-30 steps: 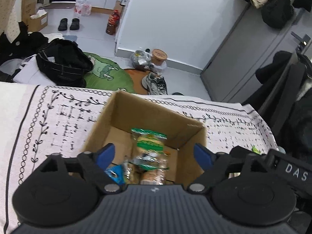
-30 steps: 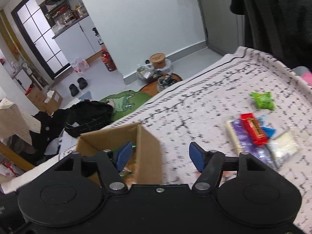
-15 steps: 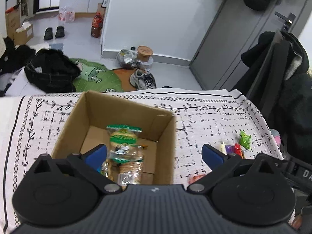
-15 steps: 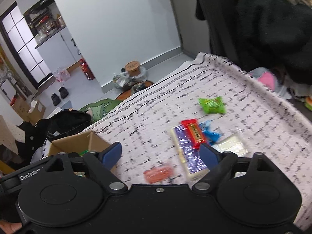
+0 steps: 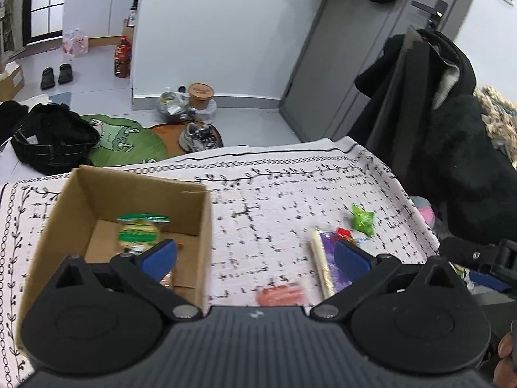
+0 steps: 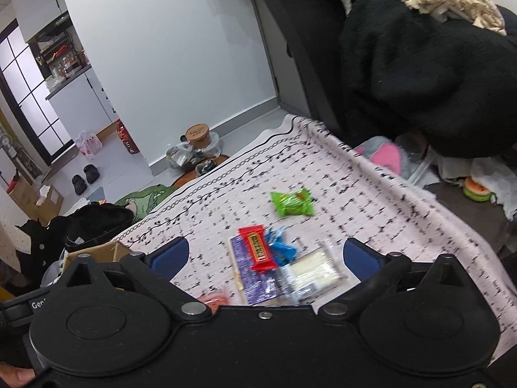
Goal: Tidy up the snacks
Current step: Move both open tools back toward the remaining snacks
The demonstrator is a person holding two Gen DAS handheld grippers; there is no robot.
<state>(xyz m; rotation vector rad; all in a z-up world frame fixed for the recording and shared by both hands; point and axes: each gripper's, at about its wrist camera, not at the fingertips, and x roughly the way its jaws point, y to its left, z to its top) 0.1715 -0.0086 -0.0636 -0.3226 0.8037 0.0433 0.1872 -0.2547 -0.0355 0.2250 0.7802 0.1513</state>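
A cardboard box [image 5: 194, 223] stands on the patterned tablecloth at the left, with a green-labelled snack pack [image 5: 139, 232] inside. My left gripper [image 5: 255, 255] is open and empty, hovering just right of the box. Loose snacks lie to the right: an orange-pink packet [image 5: 280, 295], a purple pack [image 6: 255, 278], a red bar [image 6: 257, 250], a blue wrapper [image 6: 281, 245], a clear white pack [image 6: 315, 270] and a green packet [image 6: 292, 202]. My right gripper [image 6: 265, 255] is open and empty, above this pile. The box corner [image 6: 93, 253] shows at its left.
The tablecloth [image 5: 278, 194] ends at a far edge and a right edge. Black coats on a chair [image 5: 446, 148] stand close at the right. Bags, shoes and containers lie on the floor beyond the table.
Both grippers have swung to the right, away from the box. The left one left the box opening; the right one now faces the snack pile. Both stayed open.
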